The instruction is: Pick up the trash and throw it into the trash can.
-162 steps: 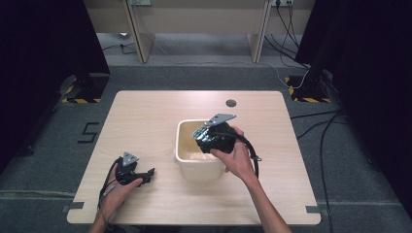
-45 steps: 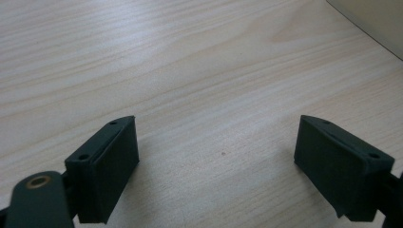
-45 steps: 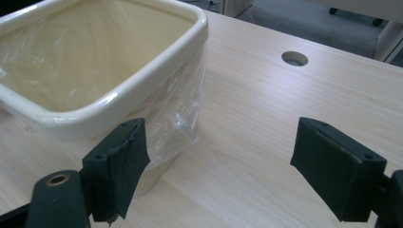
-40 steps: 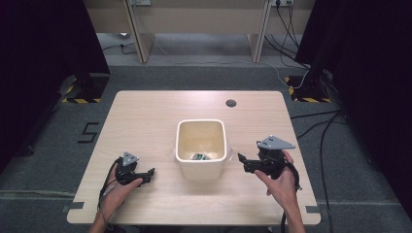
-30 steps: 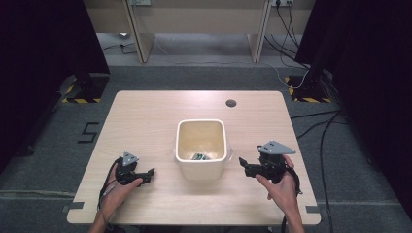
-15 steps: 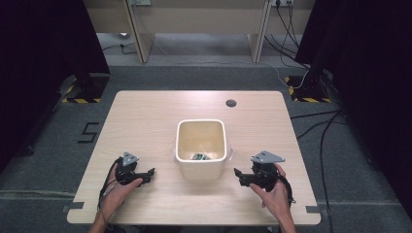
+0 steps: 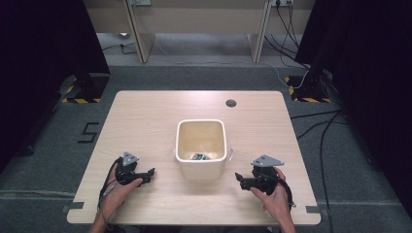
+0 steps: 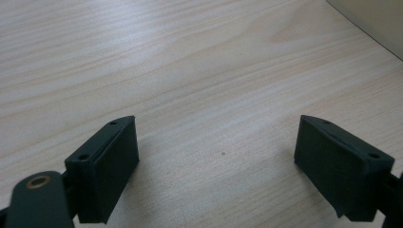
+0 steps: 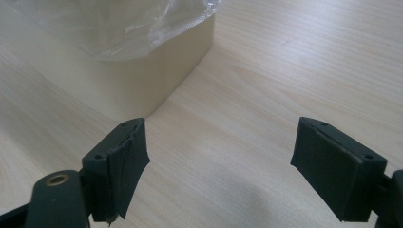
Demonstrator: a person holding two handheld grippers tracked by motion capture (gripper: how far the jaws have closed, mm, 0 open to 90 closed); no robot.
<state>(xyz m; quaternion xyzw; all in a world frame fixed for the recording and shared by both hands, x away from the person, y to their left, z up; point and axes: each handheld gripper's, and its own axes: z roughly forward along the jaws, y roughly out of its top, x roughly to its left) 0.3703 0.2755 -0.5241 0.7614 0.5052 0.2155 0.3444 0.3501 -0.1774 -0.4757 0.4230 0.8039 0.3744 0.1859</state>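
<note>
**Bin at table centre, both grippers spread and empty**

Cream plastic bin (image 7: 201,145), squarish with rounded corners, stands near the middle of your light wooden table (image 7: 145,116), slightly toward your side. A clear plastic liner (image 9: 142,23) folds over its rim. At the bottom of the bin, against the near wall, lies a small dark greenish item (image 7: 199,156), too small to identify.

Your left gripper (image 7: 145,174) sits low over the table to the left of the bin, jaws spread wide with nothing but bare wood between them. Your right gripper (image 7: 241,179) sits to the bin's right, jaws likewise wide apart and empty, pointing toward the bin's near corner.

Both grippers are near the front edge. The back half of the table is open wood apart from a small round dark grommet (image 7: 231,103) near the far edge.
</note>
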